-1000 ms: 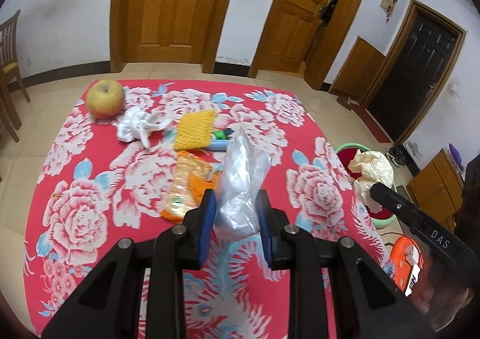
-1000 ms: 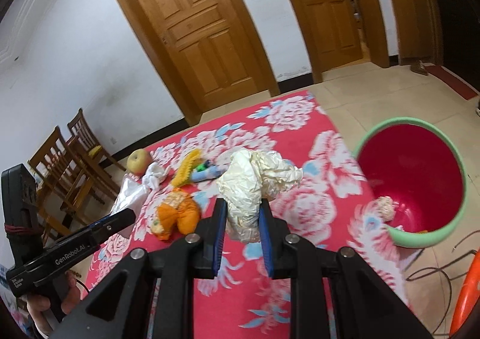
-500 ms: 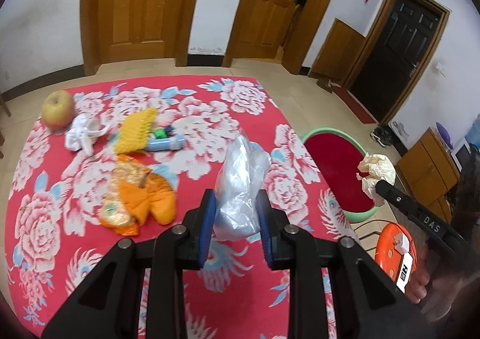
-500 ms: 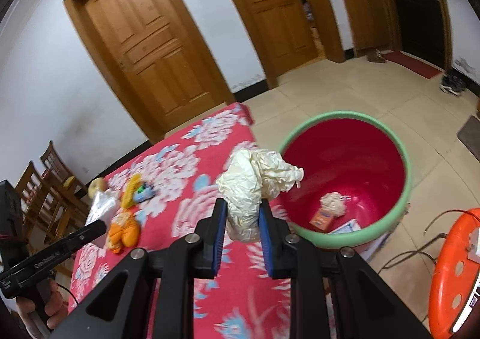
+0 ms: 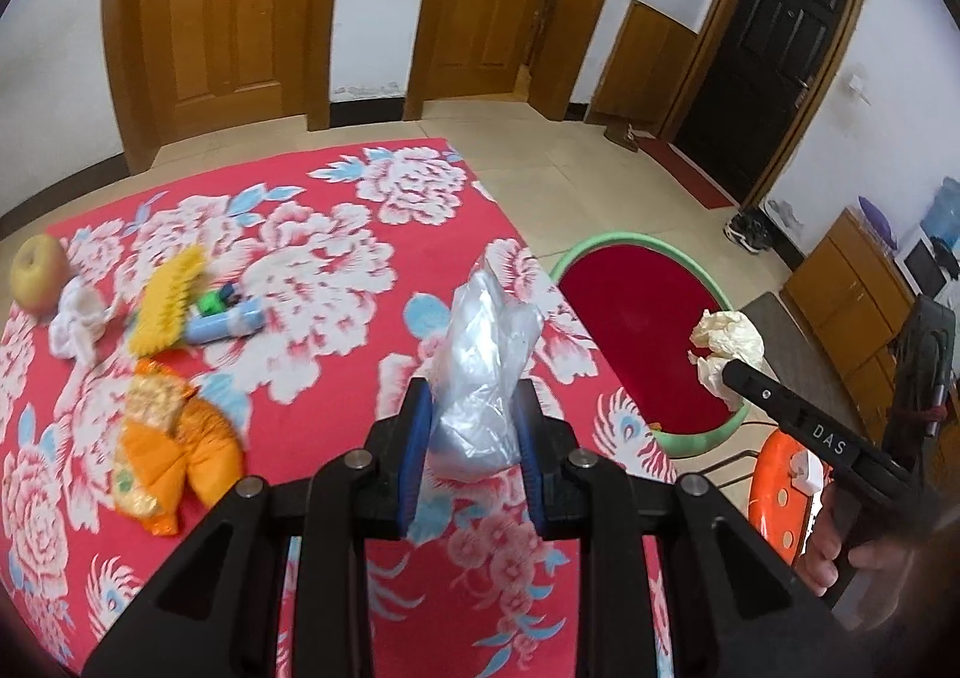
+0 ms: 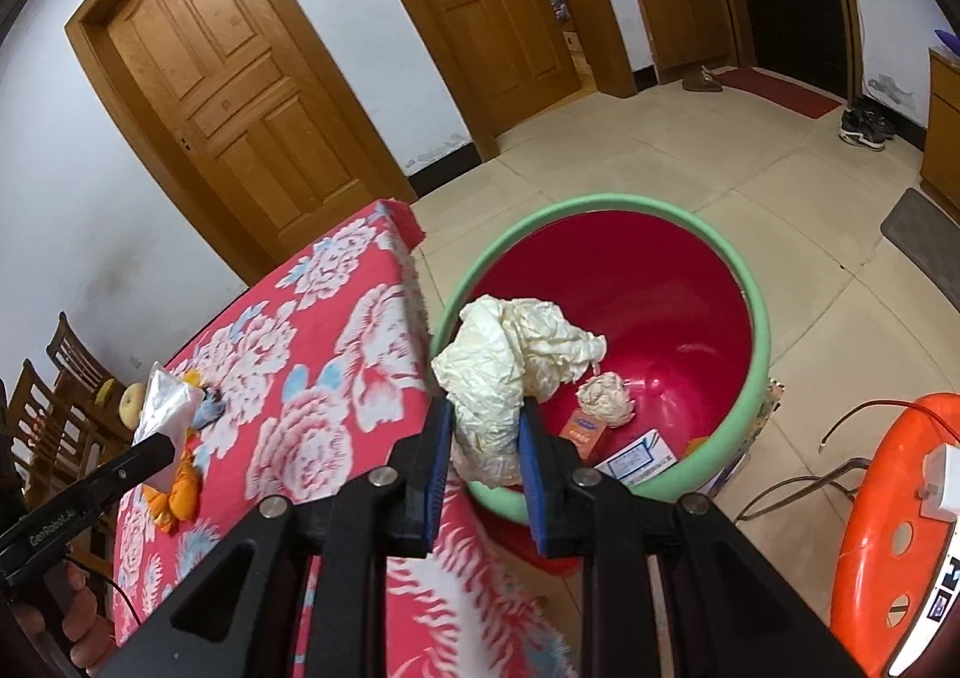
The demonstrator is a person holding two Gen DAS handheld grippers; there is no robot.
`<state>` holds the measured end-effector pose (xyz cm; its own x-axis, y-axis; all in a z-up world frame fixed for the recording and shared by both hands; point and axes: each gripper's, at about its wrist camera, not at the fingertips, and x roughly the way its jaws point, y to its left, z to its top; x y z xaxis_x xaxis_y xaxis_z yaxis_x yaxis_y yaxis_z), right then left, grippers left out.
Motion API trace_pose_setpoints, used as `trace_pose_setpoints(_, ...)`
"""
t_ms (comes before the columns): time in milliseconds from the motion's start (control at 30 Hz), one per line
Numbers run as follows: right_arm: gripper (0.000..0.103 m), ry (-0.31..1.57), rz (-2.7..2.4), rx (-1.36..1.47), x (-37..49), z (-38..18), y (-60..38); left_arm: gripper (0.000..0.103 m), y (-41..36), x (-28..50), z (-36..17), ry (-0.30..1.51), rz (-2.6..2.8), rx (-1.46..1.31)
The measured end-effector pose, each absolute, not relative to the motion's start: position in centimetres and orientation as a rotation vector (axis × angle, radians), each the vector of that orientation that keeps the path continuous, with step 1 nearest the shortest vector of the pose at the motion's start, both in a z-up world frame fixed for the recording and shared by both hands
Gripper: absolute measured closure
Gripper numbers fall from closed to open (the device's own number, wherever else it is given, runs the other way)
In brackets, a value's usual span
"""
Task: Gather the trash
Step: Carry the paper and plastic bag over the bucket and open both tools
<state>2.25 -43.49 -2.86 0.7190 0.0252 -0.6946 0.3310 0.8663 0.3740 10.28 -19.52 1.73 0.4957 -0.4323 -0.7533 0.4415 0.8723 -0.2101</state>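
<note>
I have both jaws clamped: right gripper [image 6: 483, 441] on crumpled paper [image 6: 510, 360] above the bin [image 6: 753, 318], left gripper [image 5: 474, 447] on a plastic bag [image 5: 480, 360]. Next, I'd release the paper.

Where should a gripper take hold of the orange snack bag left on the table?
Grip the orange snack bag across its puffed lower half, coming down from above. It lies flat on the floral tablecloth, so its sides give no purchase, and that bulge is clear of the yellow brush.
</note>
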Motion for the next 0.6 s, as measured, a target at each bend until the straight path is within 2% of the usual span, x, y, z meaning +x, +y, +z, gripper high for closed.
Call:
trace_pose_setpoints(167,0.074,0.757,-0.202,0.550,2.6,-3.7,-45.0,0.076,-21.9,11.3,1.2,0.921,-0.561,0.032)
trace_pose_setpoints(300,0.053,0.748,-0.214,0.584,2.5,-4.1,-46.0,0.076,-23.6,11.7,0.9,0.929,-0.575,0.048)
trace_pose_setpoints(600,0.045,0.704,-0.258,0.607,0.7,-3.5,-47.1,0.076,-27.9,11.9,-0.3,0.942,-0.624,0.103)
